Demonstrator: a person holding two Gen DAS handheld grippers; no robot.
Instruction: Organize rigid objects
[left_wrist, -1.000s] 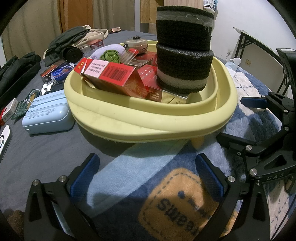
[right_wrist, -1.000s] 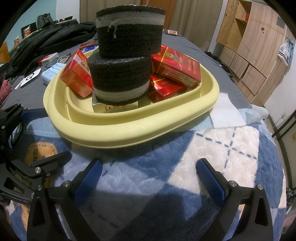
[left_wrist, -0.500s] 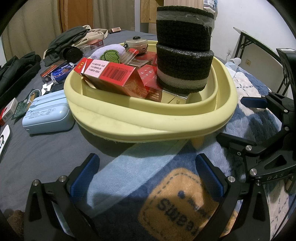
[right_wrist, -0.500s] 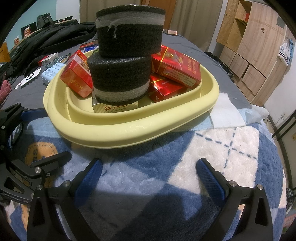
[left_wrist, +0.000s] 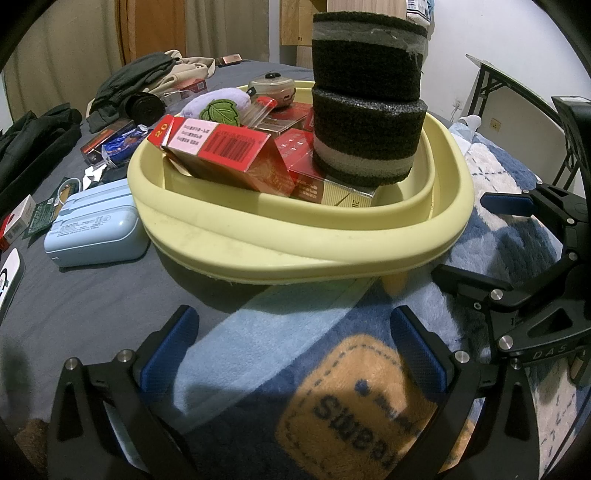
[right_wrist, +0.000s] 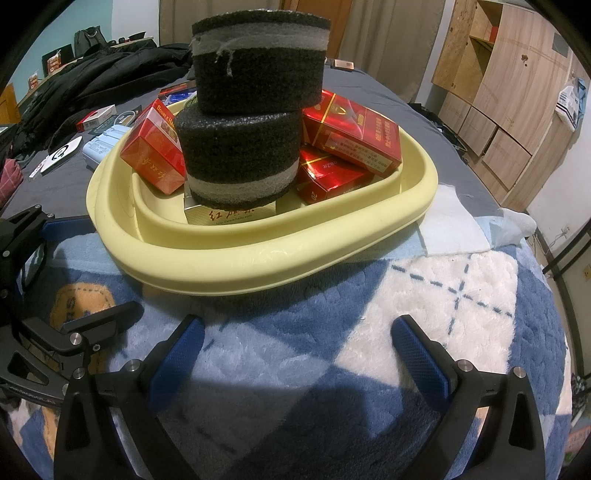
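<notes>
Nothing has shifted over the last second: the left claw (left_wrist: 293, 345) and right claw (right_wrist: 295, 350) both stay wide and empty above the blanket (right_wrist: 424, 306). The yellow basin (left_wrist: 295, 240) on the bed holds red boxes (right_wrist: 351, 133) under two stacked foam blocks (right_wrist: 243, 147). Probably a pause; a pale blue case (left_wrist: 96, 232) lies outside.

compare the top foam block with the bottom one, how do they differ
The top foam block has its grey band near its upper edge; the bottom foam block has its band near its base. The top one rests on the bottom one, shifted off-centre; the bottom one sits on a gold box in the yellow basin. Both are dark, round foam.
</notes>
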